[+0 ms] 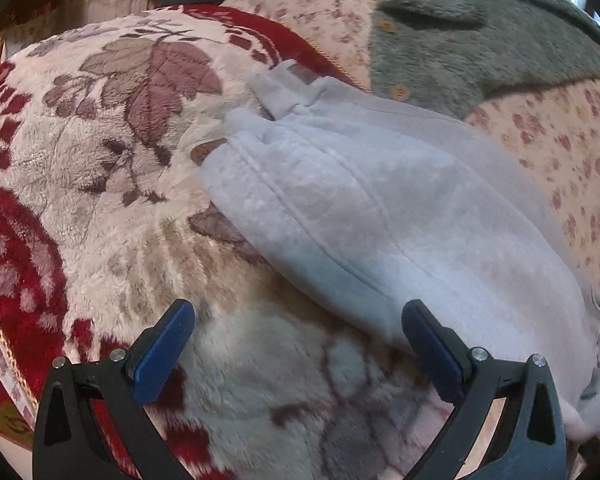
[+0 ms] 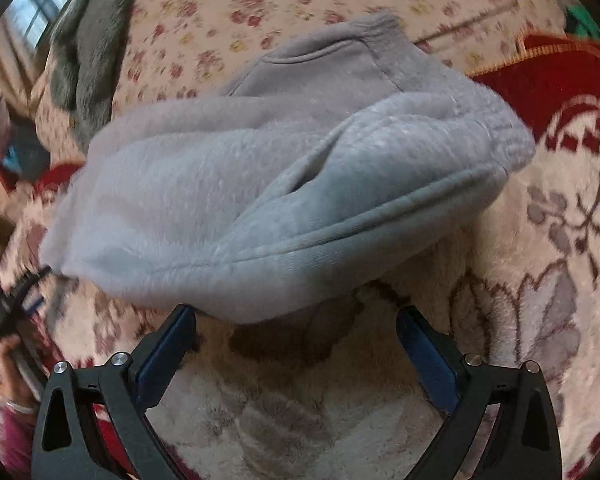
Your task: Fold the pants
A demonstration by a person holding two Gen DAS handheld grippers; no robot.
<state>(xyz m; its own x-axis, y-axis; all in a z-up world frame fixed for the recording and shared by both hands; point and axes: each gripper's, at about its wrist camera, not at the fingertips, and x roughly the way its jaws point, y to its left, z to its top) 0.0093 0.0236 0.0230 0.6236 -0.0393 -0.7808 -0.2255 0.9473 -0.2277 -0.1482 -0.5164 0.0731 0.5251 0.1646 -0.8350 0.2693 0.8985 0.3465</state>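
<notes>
The pale grey fleece pants (image 1: 380, 208) lie folded in a compact bundle on a cream and red floral blanket (image 1: 100, 152). In the left wrist view my left gripper (image 1: 300, 320) is open and empty, just short of the bundle's near edge, its right finger close to the fabric. In the right wrist view the pants (image 2: 280, 184) fill the middle, waistband at the upper right. My right gripper (image 2: 296, 320) is open and empty, its fingertips at the bundle's near edge. The left gripper also shows in the right wrist view (image 2: 12, 304) at the far left, held in a hand.
A grey-green fuzzy buttoned garment (image 1: 480, 40) lies beyond the pants on a floral sheet (image 1: 560, 152). It also shows in the right wrist view (image 2: 88, 40). The blanket (image 2: 540, 260) spreads around the bundle. A window (image 2: 40, 4) is at upper left.
</notes>
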